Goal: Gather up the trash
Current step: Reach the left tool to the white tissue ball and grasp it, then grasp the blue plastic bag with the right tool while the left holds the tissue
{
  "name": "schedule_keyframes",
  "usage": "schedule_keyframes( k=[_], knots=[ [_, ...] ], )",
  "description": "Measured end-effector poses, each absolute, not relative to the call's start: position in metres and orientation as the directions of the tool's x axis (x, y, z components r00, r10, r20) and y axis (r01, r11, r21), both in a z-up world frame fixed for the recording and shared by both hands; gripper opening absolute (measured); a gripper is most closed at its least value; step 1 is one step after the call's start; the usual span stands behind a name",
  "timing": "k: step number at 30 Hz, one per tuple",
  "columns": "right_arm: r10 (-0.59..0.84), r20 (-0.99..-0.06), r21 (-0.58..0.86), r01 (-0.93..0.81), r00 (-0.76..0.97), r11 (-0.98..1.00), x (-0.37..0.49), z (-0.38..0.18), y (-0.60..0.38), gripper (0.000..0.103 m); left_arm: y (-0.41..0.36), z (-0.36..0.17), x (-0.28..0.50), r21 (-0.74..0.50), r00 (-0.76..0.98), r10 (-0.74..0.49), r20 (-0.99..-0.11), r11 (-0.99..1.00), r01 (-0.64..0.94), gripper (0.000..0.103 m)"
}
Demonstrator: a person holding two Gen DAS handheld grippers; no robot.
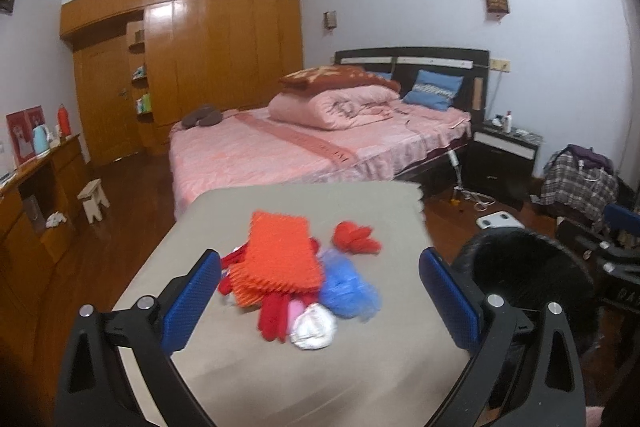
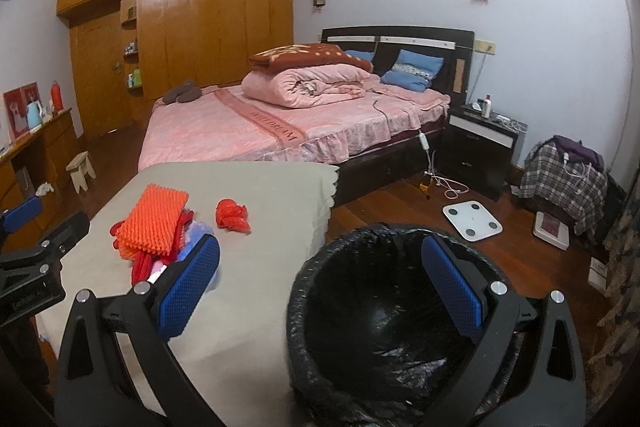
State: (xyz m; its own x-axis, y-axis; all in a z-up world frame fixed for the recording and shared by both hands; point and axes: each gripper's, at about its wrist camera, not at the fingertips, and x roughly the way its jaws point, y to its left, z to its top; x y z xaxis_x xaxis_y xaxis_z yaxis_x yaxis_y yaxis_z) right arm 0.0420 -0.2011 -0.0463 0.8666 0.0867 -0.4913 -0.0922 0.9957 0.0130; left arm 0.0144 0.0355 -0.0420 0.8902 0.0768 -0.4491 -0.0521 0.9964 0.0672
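The left gripper (image 1: 320, 301) hovers over the table (image 1: 280, 379) with its jaws spread wide and empty – between them lies the trash pile: an orange spiky mat (image 1: 282, 257) atop red scraps, a blue mesh wad (image 1: 348, 289) and a white crumpled piece (image 1: 314, 327). The right gripper (image 2: 320, 293), jaws likewise wide and empty, hangs above the black-lined trash bin (image 2: 384, 323) just beside the table

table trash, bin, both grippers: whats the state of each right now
left gripper: open, empty, over the pile
right gripper: open, empty
orange foam net: lying on top of the pile
red crumpled bag: loose, apart from the pile
trash bin: lined with a black bag, looks empty
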Motion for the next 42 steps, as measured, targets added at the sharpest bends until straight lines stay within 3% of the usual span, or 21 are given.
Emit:
schedule_keyframes(
  k=[5, 14, 18, 28, 31, 32, 39, 42],
  knots=[
    [0.183, -0.454, 0.081, -0.164, 0.872, 0.983, 0.061, -0.066, -0.184, 0.098, 0.056, -0.075, 0.021, 0.094, 0.862, 0.123, -0.491, 0.992, -0.088, 0.097],
    [0.202, -0.523, 0.069, -0.196, 0.828, 0.978, 0.104, -0.107, -0.148, 0.098, 0.066, -0.115, 0.048, 0.104, 0.841, 0.12, -0.528, 0.992, -0.077, 0.097],
    [0.194, -0.548, 0.065, -0.19, 0.814, 0.98, 0.117, -0.122, -0.144, 0.098, 0.062, -0.136, 0.067, 0.092, 0.822, 0.111, -0.558, 0.993, -0.072, 0.091],
    [0.189, -0.57, 0.05, -0.196, 0.8, 0.979, 0.132, -0.132, -0.141, 0.098, 0.058, -0.183, 0.099, 0.081, 0.741, 0.093, -0.665, 0.995, -0.052, 0.07],
    [0.19, -0.579, 0.048, -0.199, 0.793, 0.979, 0.137, -0.136, -0.139, 0.098, 0.061, -0.191, 0.104, 0.055, 0.714, 0.072, -0.697, 0.997, -0.047, 0.058],
    [0.189, -0.582, 0.047, -0.2, 0.791, 0.979, 0.138, -0.136, -0.139, 0.098, 0.062, -0.193, 0.104, 0.046, 0.709, 0.062, -0.703, 0.998, -0.042, 0.05],
    [0.191, -0.588, 0.019, -0.223, 0.786, 0.975, 0.144, -0.136, -0.126, 0.098, 0.066, -0.183, 0.096, 0.001, 0.732, 0.018, -0.681, 1.0, -0.023, 0.026],
    [0.199, -0.591, 0.018, -0.234, 0.781, 0.972, 0.145, -0.135, -0.121, 0.098, 0.071, -0.167, 0.087, -0.011, 0.758, 0.011, -0.652, 1.0, -0.024, 0.025]
  ],
)
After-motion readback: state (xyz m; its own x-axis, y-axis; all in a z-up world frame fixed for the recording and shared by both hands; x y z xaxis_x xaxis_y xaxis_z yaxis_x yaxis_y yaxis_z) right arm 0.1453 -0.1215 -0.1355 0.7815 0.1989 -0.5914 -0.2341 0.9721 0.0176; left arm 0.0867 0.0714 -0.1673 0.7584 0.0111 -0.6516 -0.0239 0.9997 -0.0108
